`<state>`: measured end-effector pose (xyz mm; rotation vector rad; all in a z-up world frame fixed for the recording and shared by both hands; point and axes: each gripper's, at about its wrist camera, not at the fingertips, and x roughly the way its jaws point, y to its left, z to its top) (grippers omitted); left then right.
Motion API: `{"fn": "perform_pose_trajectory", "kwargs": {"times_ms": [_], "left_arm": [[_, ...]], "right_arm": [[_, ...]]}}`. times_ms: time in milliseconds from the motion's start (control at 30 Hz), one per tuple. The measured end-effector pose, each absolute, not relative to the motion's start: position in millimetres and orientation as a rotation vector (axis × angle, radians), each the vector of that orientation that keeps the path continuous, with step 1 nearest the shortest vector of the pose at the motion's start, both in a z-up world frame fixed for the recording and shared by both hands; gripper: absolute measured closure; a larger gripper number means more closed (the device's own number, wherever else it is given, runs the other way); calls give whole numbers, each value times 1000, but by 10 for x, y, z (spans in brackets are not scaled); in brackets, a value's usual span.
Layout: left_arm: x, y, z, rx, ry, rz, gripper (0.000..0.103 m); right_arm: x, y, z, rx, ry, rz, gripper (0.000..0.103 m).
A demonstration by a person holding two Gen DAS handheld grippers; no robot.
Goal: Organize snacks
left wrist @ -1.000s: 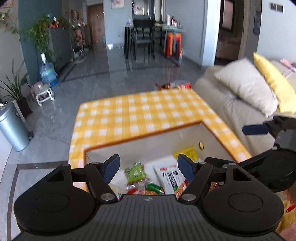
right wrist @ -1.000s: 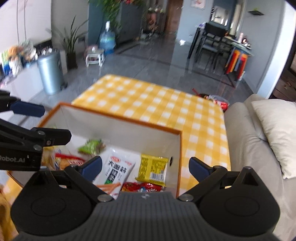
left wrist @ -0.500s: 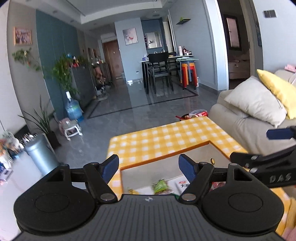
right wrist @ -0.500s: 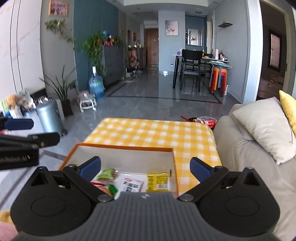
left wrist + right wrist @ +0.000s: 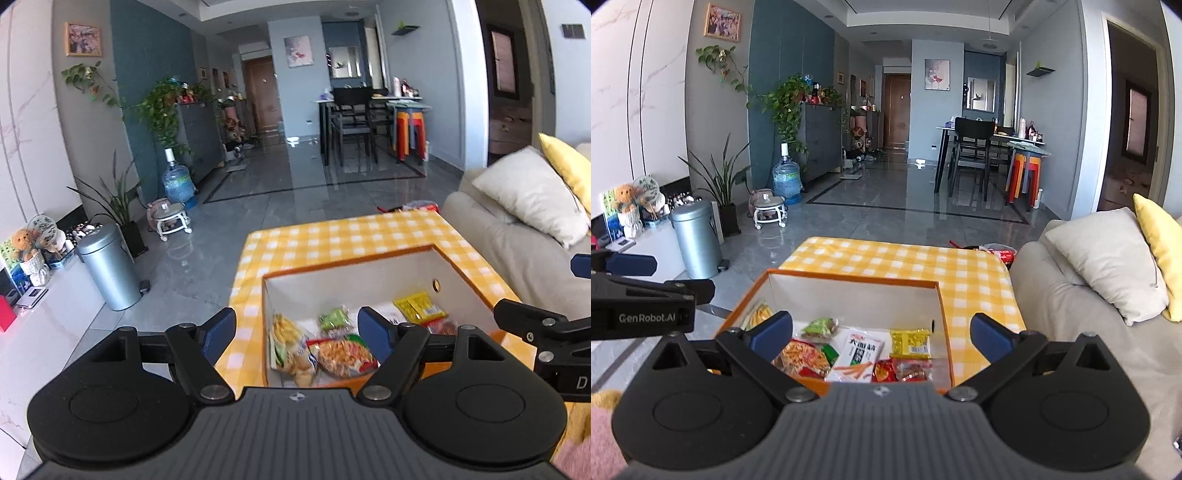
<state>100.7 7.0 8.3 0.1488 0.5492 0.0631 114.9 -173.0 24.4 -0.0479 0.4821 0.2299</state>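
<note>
Both tongs are wide apart and hold nothing: the left gripper (image 5: pixel 296 328) and the right gripper (image 5: pixel 882 334) hang over the near edge of an orange cardboard box with white inside walls (image 5: pixel 849 295). The box sits on the near part of a table with a yellow and white checked cloth (image 5: pixel 905 258), close to the table's right edge by the grey sofa (image 5: pixel 1071 314). All the snacks lie loose and flat on the box floor. A white packet with black writing and orange sticks on it (image 5: pixel 858 354) lies in the middle. A small yellow packet (image 5: pixel 910 343) is just beside it, near the right wall. A small green packet (image 5: pixel 822 326) is nearer the far wall. An orange bag of crunchy chips (image 5: pixel 803 358) and a bag with yellow curly snacks (image 5: pixel 291 343) lie by the left wall. Shiny red packets (image 5: pixel 901 369) sit in the near right corner. I think these bags are very light, soft and puffy, and the shiny wrap looks slippery. The chips inside could break if you squeeze hard. So the best place to pinch is likely the flat sealed edge at the end of a bag, not the fat middle. The white packet looks easy to reach, since nothing covers it. The red ones touch each other, so two might come up at once.
</note>
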Motion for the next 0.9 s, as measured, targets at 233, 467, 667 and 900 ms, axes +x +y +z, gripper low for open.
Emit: {"fn": "perform_pose_trajectory", "kwargs": {"times_ms": [233,467,667,900], "left_arm": [[952,17,-121,127,593,12,15],[984,22,-321,110,680,6,15],[994,18,-366,113,716,17,15],[1018,16,-367,113,729,20,14]], "right_arm": [[1056,-1738,55,-73,543,227,4],[1137,-1808,-151,-63,619,199,4],[1202,-1799,-220,-60,651,194,4],[1226,-1791,-246,-61,664,199,4]]}}
